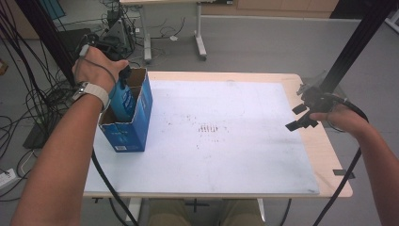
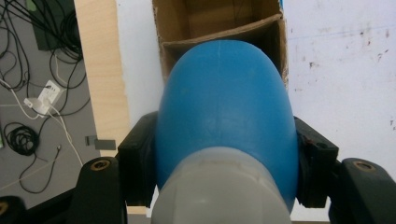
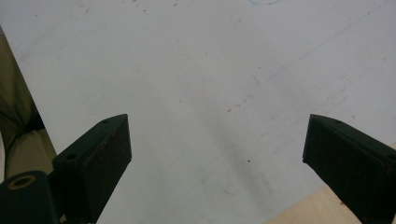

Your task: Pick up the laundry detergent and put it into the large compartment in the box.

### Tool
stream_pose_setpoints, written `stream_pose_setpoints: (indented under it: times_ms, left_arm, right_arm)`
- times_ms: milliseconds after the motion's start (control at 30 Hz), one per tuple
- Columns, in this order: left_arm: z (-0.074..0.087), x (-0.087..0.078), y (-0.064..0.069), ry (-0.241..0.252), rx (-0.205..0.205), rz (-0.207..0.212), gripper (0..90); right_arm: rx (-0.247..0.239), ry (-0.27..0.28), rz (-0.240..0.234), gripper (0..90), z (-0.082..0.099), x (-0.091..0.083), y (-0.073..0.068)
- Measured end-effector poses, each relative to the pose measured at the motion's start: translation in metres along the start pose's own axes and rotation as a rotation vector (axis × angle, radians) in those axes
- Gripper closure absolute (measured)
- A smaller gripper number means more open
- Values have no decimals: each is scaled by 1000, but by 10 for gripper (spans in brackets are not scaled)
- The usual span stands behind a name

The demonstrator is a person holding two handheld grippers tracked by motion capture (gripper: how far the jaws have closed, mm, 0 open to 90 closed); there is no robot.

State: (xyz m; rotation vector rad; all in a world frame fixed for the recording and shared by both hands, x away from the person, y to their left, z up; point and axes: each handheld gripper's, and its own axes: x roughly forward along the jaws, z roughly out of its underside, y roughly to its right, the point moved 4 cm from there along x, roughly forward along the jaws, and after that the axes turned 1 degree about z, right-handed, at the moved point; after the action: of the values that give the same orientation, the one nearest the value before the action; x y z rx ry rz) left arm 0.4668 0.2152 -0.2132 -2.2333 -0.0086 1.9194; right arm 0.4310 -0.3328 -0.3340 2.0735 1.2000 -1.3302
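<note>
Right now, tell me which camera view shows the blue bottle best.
The left gripper view: the blue bottle sits close up there, clamped between the left gripper fingers over the cardboard box. The high view shows just a small part of it inside the box, behind the hand. The right gripper view faces the white tabletop.

The left gripper (image 2: pixel 226 163) points steeply down, jaws clamped tight; the right gripper (image 1: pixel 301 117) hovers level, jaws wide apart.
</note>
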Motion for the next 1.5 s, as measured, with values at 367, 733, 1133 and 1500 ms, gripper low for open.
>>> stream_pose_setpoints:
  times_ms: [367,733,1133,1500]
  left_arm:
    - [2,16,1,-6,17,-21,376]
    - [2,32,4,-16,21,-14,380]
    - [5,48,6,-35,24,-5,381]
    - [6,59,6,-43,24,4,382]
  right_arm:
    - [7,-3,0,76,1,2,0]
    - [18,-8,-3,76,5,4,1]
    - [22,-11,-6,76,6,7,1]
    - [28,-11,-8,76,8,10,2]
